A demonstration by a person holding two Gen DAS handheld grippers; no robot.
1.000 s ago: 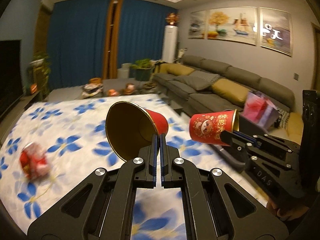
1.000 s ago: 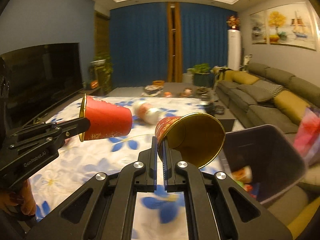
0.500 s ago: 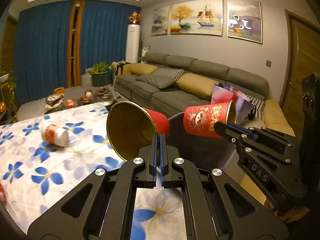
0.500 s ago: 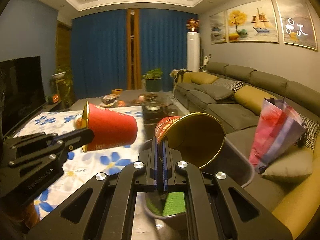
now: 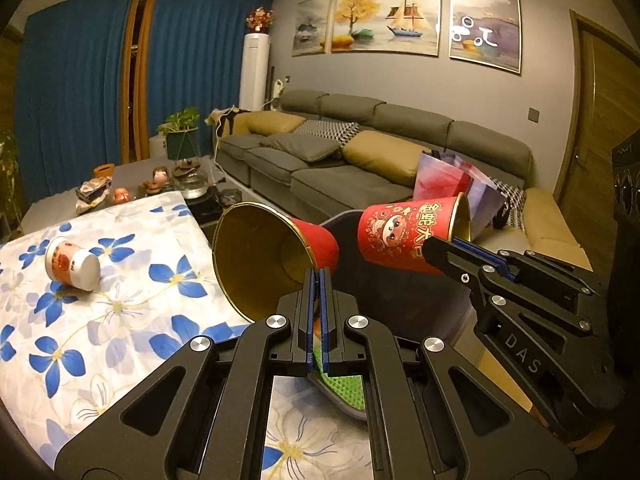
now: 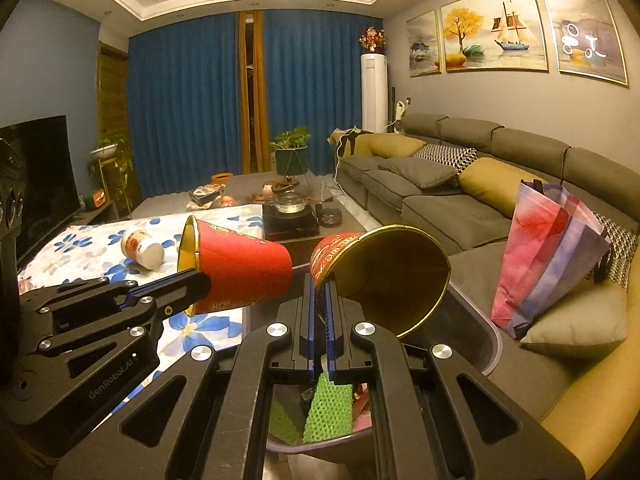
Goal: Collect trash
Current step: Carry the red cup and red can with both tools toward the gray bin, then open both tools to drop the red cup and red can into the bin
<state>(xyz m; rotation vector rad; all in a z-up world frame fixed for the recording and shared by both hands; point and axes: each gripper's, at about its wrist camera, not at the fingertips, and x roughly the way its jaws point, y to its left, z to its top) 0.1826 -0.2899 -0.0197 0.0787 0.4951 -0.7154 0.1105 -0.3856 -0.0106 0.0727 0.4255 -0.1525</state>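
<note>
1. Leftmost, a small white paper cup (image 5: 72,259) lay on its side on the blue-flowered tablecloth (image 5: 120,304), well apart from the grey trash bin (image 6: 476,312) and on the tablecloth's far part.
2. Next, the left gripper (image 5: 318,276) had its jaws pressed together on the rim of a plain red paper cup (image 5: 272,256), which was held tipped sideways with its gold inside facing the left wrist camera, just beside the bin's near edge.
3. In the right wrist view that same cup (image 6: 240,272) pointed its base toward the bin, and the left gripper (image 6: 196,280) pinched the rim at the end away from the bin.
4. The bin stood against the tablecloth's right edge, between it and the grey sofa (image 5: 360,160); green mesh scraps (image 6: 328,408) and other litter lay inside it.
5. The right gripper (image 6: 320,284) was clamped on the rim of a second red cup printed with a cartoon and gold characters (image 6: 380,276), held on its side above the bin's opening, its gold mouth turned toward the right wrist camera.
6. From the left wrist view this printed cup (image 5: 408,236) hung over the bin's far rim, the right gripper (image 5: 436,246) gripping its mouth edge.
7. Beyond the bin, a pink and purple gift bag (image 6: 548,256) leaned on the sofa seat.
</note>
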